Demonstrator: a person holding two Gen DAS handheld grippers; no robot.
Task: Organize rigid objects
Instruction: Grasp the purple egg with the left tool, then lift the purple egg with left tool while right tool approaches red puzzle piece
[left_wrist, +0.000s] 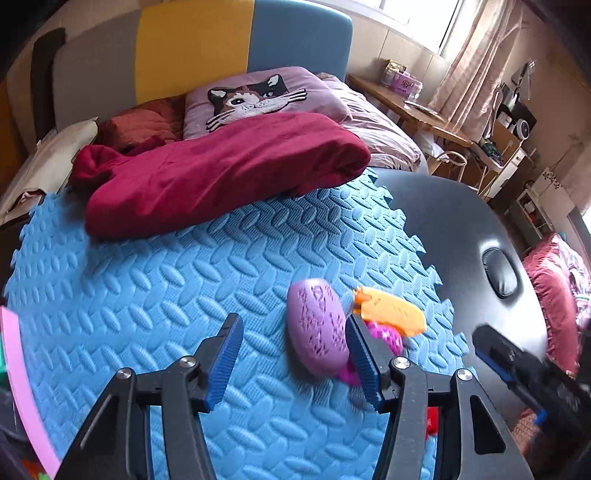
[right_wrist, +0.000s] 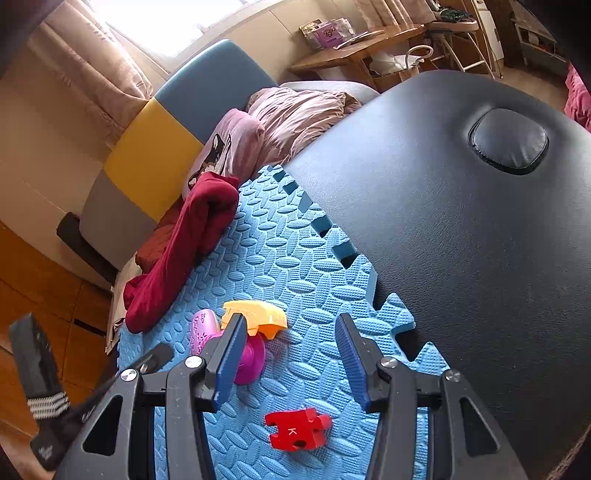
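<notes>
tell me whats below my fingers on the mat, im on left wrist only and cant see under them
Observer: A red puzzle piece lies flat on the blue foam mat, just ahead of the right hand-held gripper.
Operator: any marking on it
Observer: A white letter K is printed on its top face.
Operator: is the right one holding anything
Observer: No, its jaws are open and empty, with the red piece lying in line with the gap between them.
Operator: whats that magenta thing under the orange toy
Observer: A round magenta disc-shaped piece, partly behind the right gripper's left finger and touching the orange toy.
</notes>
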